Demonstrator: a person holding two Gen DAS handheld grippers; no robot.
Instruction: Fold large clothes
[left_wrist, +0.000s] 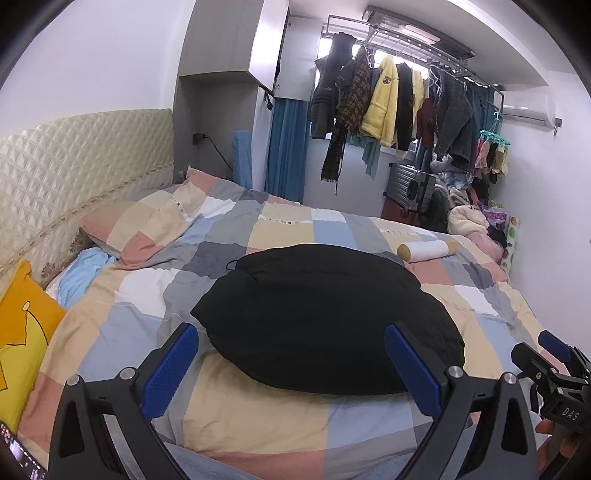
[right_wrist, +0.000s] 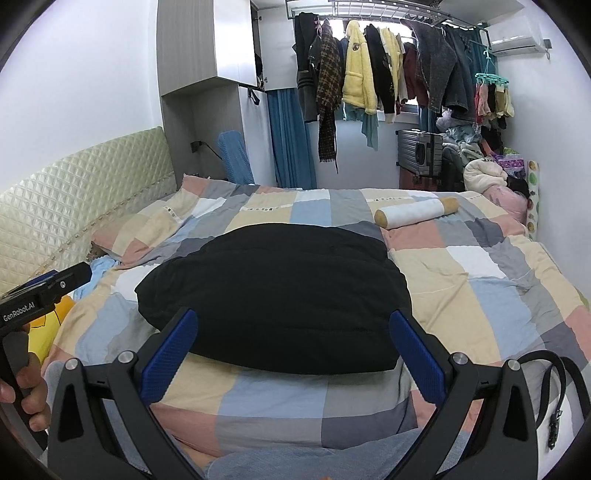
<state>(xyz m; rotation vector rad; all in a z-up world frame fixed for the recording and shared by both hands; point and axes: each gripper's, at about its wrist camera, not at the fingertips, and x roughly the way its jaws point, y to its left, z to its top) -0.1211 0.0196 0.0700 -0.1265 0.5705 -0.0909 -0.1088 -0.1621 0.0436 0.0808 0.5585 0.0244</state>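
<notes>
Bright window (right_wrist: 373, 26) backlight, sharp, fisheye-warped dark corners.

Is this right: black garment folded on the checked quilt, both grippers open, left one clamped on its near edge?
Not quite. The left gripper holds nothing: in the left wrist view its jaws stand wide open, short of the black garment. The quilt and the open right gripper are as stated.

Both wrist views look from the bed's (left_wrist: 258, 417) near edge toward the far clothes rack (right_wrist: 388, 14), sharing the bed.
</notes>
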